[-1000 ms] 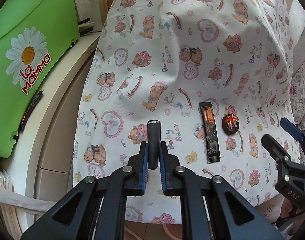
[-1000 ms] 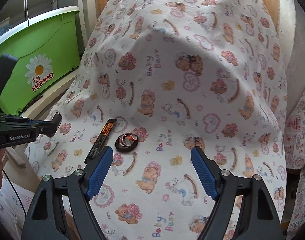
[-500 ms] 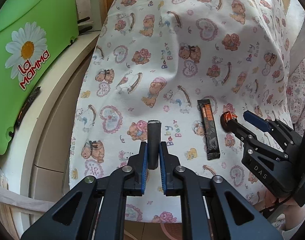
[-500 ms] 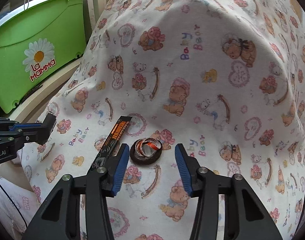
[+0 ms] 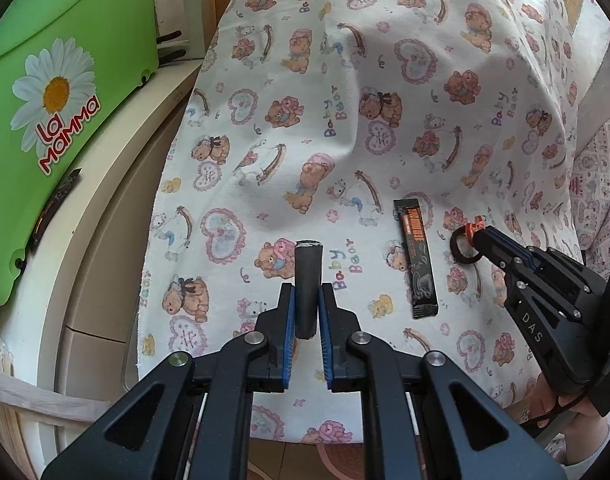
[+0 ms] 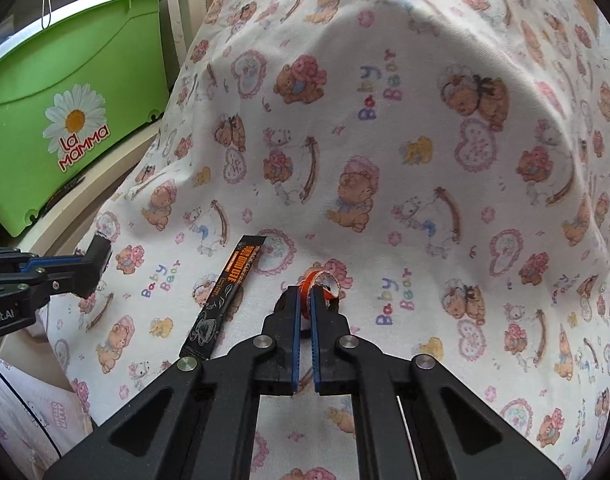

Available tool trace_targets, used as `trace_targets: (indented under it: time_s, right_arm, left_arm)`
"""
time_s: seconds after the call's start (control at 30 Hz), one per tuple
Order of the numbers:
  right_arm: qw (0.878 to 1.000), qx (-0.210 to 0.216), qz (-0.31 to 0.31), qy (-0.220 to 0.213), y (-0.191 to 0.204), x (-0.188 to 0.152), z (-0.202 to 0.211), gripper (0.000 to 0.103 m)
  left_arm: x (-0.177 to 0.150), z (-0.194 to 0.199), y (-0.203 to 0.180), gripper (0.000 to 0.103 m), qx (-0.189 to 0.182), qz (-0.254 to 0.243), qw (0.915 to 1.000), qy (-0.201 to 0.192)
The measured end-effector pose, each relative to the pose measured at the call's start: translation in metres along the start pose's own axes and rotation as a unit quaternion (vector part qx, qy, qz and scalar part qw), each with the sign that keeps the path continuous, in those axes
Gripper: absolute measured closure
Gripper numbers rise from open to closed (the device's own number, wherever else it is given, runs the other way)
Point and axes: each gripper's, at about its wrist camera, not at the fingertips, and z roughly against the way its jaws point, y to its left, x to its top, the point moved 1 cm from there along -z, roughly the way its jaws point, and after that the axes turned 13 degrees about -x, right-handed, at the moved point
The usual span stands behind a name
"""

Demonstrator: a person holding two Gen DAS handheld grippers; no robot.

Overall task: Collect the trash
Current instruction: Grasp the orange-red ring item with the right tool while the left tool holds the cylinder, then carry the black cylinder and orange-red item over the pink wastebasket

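Note:
My left gripper [image 5: 306, 294] is shut on a dark rolled tube [image 5: 307, 268], held above the teddy-bear cloth [image 5: 345, 128]. A black and orange coffee stick sachet [image 5: 419, 264] lies flat on the cloth to its right. Beyond that sachet [image 6: 221, 296], my right gripper [image 6: 305, 296] has its jaws closing, and the blue pads pinch a small black ring with an orange and white strip [image 6: 324, 278]. The left wrist view shows the ring [image 5: 460, 246] squeezed at the right gripper's [image 5: 480, 235] tips. In the right wrist view the left gripper [image 6: 95, 262] hangs at the left edge.
A green plastic tub with a daisy label [image 6: 65, 100] stands on a cream ledge [image 5: 105, 220] left of the cloth. The cloth drapes over a rounded hump at the back. A second patterned fabric [image 5: 601, 168] lies at the right edge.
My right gripper moved forward and down over the ring, and its jaws went from wide apart to pinched on it. The left gripper kept still with the tube.

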Motion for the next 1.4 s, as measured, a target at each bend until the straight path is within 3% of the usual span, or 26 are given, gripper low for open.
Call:
trace_targets:
  time_s: [0.27, 0.5, 0.6, 0.67, 1.03, 1.2, 1.27, 1.4]
  right_arm:
    - [0.997, -0.047, -0.024, -0.051, -0.018, 0.006, 0.042, 0.098]
    - [0.998, -0.013, -0.034, -0.057, -0.027, 0.005, 0.065, 0.098]
    - [0.996, 0.057, -0.055, -0.036, -0.033, 0.002, 0.064, 0.098]
    - [0.994, 0.081, -0.062, -0.027, -0.035, -0.001, 0.065, 0.098]
    - [0.991, 0.108, -0.082, 0.004, -0.047, -0.019, 0.076, 0.098]
    - [0.971, 0.17, -0.146, 0.082, -0.06, -0.03, 0.055, 0.098]
    - [0.967, 0.162, -0.157, 0.114, -0.061, -0.039, 0.042, 0.098]
    - [0.968, 0.143, -0.165, 0.127, -0.066, -0.05, 0.036, 0.098]
  left_arm:
    - [-0.001, 0.002, -0.004, 0.092, -0.004, -0.007, 1.0, -0.002]
    - [-0.005, 0.004, -0.008, 0.092, -0.007, -0.01, 0.9999, 0.001]
    - [-0.007, 0.006, -0.011, 0.092, -0.008, -0.011, 0.9999, 0.0]
    - [-0.009, 0.008, -0.013, 0.092, -0.009, -0.012, 0.9999, -0.002]
    - [-0.017, 0.031, -0.041, 0.092, -0.019, -0.02, 0.9996, -0.009]
    - [-0.021, 0.038, -0.055, 0.092, -0.024, -0.024, 0.9994, -0.01]
    - [-0.025, 0.04, -0.058, 0.092, -0.022, -0.028, 0.9993, -0.009]
    - [-0.035, 0.043, -0.055, 0.092, -0.018, -0.027, 0.9995, -0.003]
